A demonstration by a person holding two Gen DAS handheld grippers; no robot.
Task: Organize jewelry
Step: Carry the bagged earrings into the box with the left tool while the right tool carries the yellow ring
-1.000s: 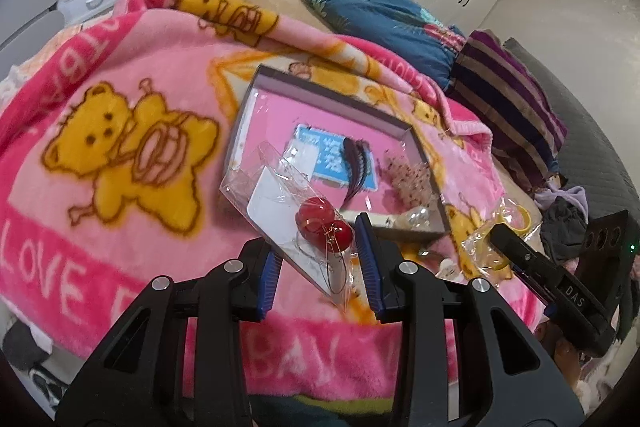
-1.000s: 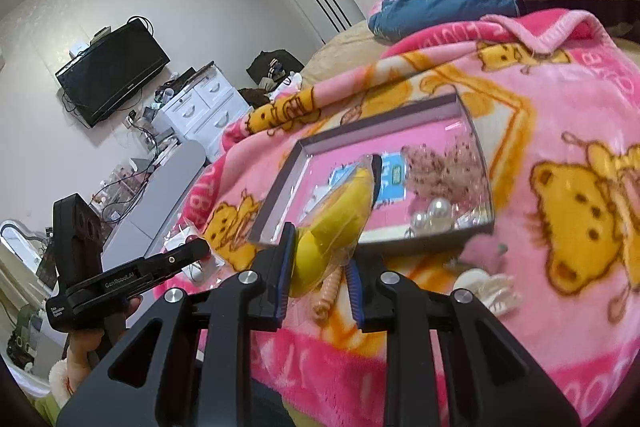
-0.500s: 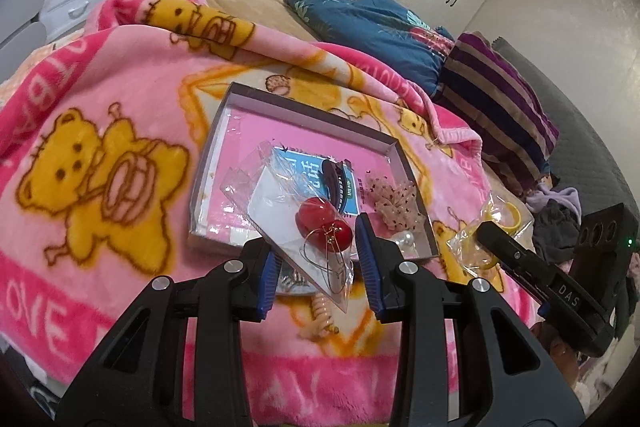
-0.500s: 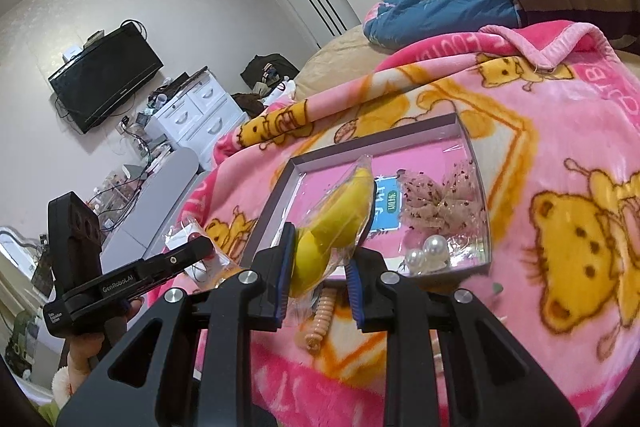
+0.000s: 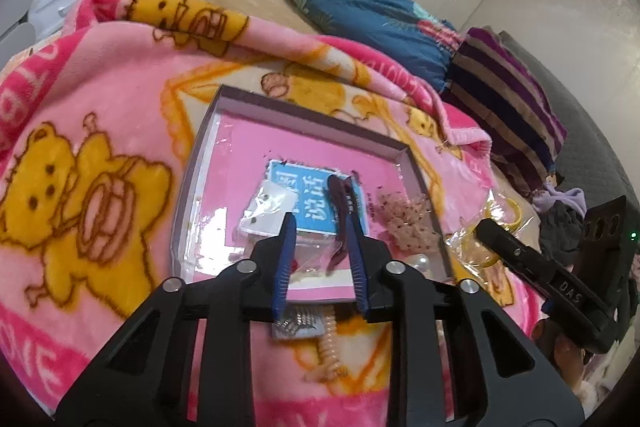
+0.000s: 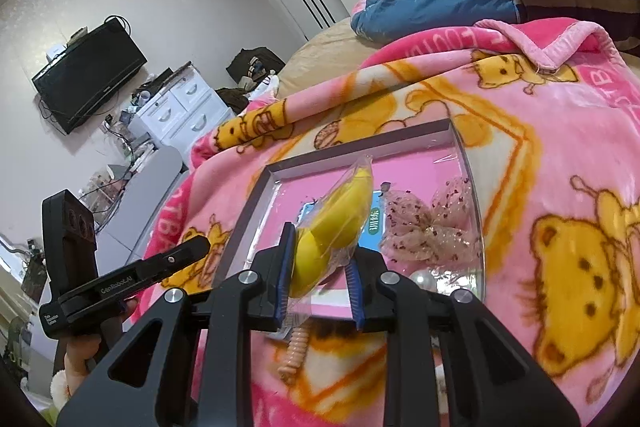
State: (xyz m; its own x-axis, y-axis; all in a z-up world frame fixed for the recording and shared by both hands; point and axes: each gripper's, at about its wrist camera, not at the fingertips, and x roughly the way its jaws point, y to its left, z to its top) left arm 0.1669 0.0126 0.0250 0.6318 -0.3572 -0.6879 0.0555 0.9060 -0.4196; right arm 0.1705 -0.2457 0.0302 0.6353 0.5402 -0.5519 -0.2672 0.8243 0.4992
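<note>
A shallow grey-rimmed tray (image 5: 192, 187) with a pink floor lies on the pink bear blanket. It holds a blue card (image 5: 308, 203), a black hair clip (image 5: 338, 193), a white earring card (image 5: 266, 207), a glittery bow (image 5: 408, 223) and pearls (image 5: 420, 261). My left gripper (image 5: 319, 219) hovers open over the tray's near side. Clear bag plastic with a speck of red (image 5: 314, 253) lies low between its fingers. My right gripper (image 6: 318, 247) is shut on a clear bag with a yellow piece (image 6: 336, 223), above the tray's (image 6: 248, 211) near edge.
A peach spiral hair tie (image 5: 330, 347) and a small silver packet (image 5: 298, 325) lie on the blanket in front of the tray. Folded blue bedding (image 5: 372, 15) and a striped pillow (image 5: 508, 91) sit behind. White drawers (image 6: 180, 111) and a television (image 6: 88, 71) stand by the wall.
The bag with red earrings stood up between my left fingers; now it has dropped low into the tray. Both grippers have moved forward over the tray. The right still holds the yellow bag.
</note>
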